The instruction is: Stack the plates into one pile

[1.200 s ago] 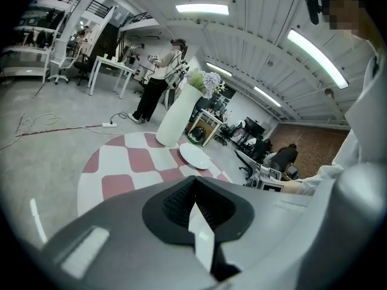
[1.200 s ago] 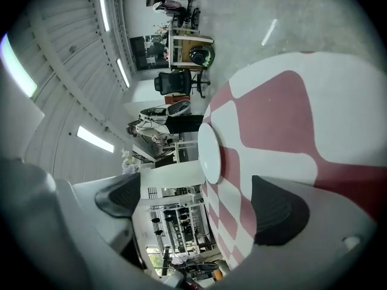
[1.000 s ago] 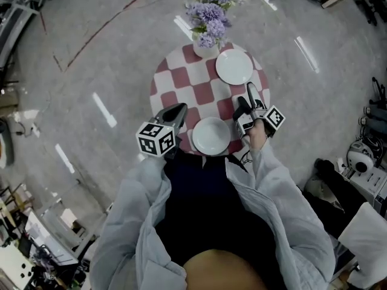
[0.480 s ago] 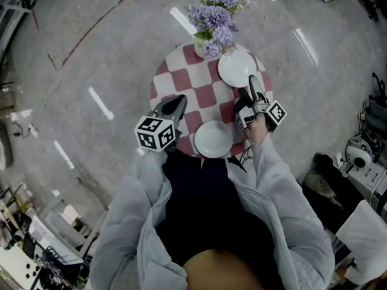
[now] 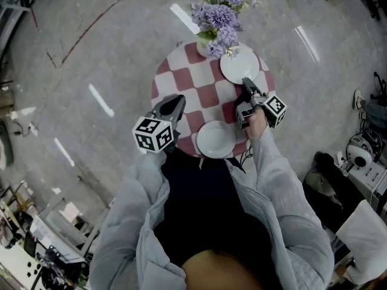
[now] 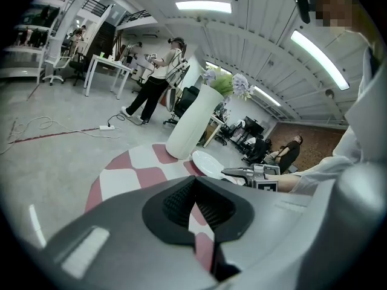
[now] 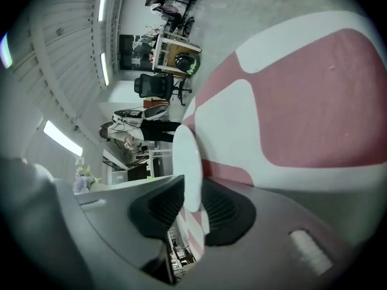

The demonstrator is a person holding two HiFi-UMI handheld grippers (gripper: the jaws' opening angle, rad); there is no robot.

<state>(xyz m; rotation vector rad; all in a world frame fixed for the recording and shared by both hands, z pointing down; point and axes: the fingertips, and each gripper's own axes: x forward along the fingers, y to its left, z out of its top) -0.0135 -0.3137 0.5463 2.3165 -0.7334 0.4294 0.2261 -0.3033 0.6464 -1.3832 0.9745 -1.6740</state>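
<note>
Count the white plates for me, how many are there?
2. The near plate sits at the table's edge by the person. The far plate sits beside the flowers, its rim between the jaws of the right hand-held gripper, which have just been closing. None seems hidden.

**A:** so what's on that small round table with the red-and-white checked top (image 5: 187,77)?

**B:** a tall white vase (image 6: 190,122) of purple flowers (image 5: 219,14), at the far edge. Grey speckled floor (image 5: 91,53) all round, and a white power strip (image 6: 107,127) lying on it. There's a standing person (image 6: 151,83) near a white desk (image 6: 109,71) way back.
</note>
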